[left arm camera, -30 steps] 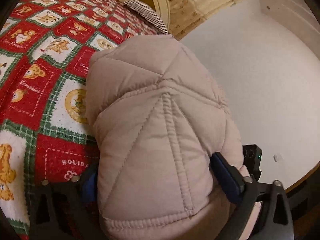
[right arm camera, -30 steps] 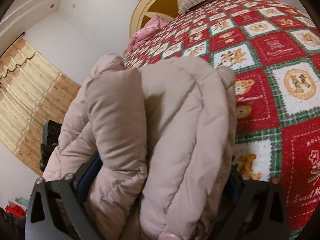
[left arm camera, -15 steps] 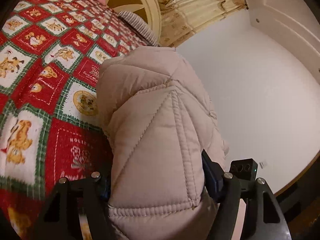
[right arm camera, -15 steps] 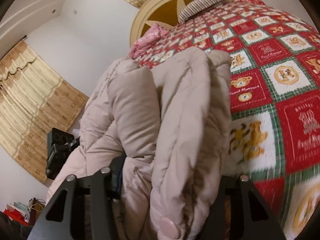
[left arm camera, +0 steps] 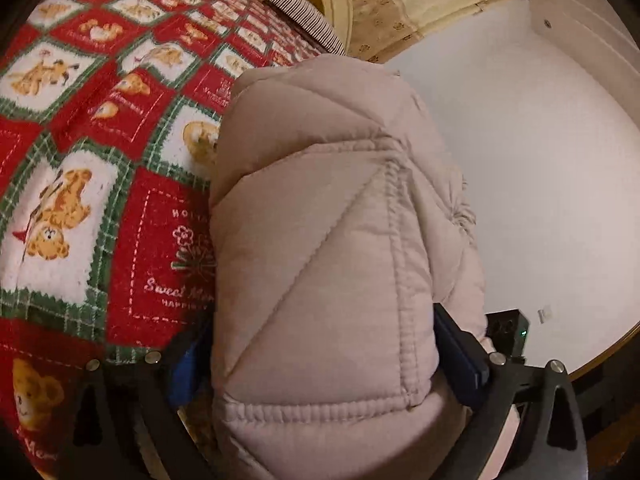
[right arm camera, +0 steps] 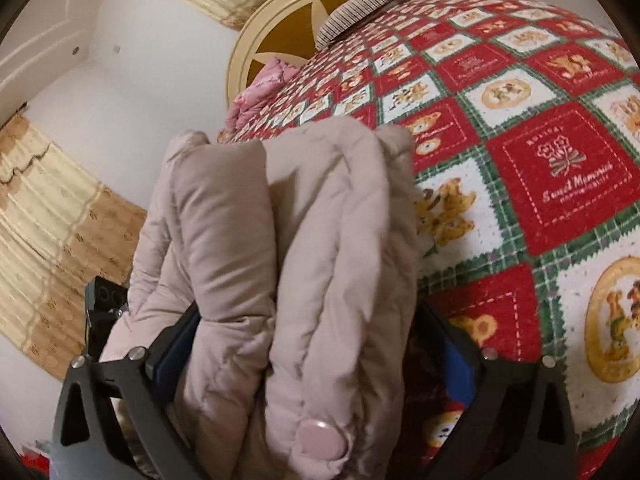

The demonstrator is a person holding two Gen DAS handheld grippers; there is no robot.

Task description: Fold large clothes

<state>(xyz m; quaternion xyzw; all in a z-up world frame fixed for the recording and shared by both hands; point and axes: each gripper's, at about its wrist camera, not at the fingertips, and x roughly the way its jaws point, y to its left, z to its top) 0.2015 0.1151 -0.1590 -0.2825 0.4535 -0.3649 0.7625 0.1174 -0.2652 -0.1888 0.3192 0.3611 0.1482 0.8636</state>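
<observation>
Fingers of left gripper (left arm camera: pixel 320 364) and right gripper (right arm camera: pixel 308 356) are both clamping thick folds of beige quilted puffer jacket (left arm camera: pixel 320 220), bundle extending forward above red teddy-bear patchwork bedspread (right arm camera: pixel 540 184).

Right tongs clamped on a bunched quilted jacket above the bed

The right tongs (right arm camera: pixel 312 364) pinch thick folds of the beige padded jacket (right arm camera: pixel 280 248), a pink snap button (right arm camera: pixel 318 440) showing near the bottom. Behind lies a red-and-green teddy-bear bedspread (right arm camera: pixel 560 176), with a round cream headboard (right arm camera: pixel 280 36), striped pillow (right arm camera: pixel 360 8) and gold curtains (right arm camera: pixel 52 232).
</observation>
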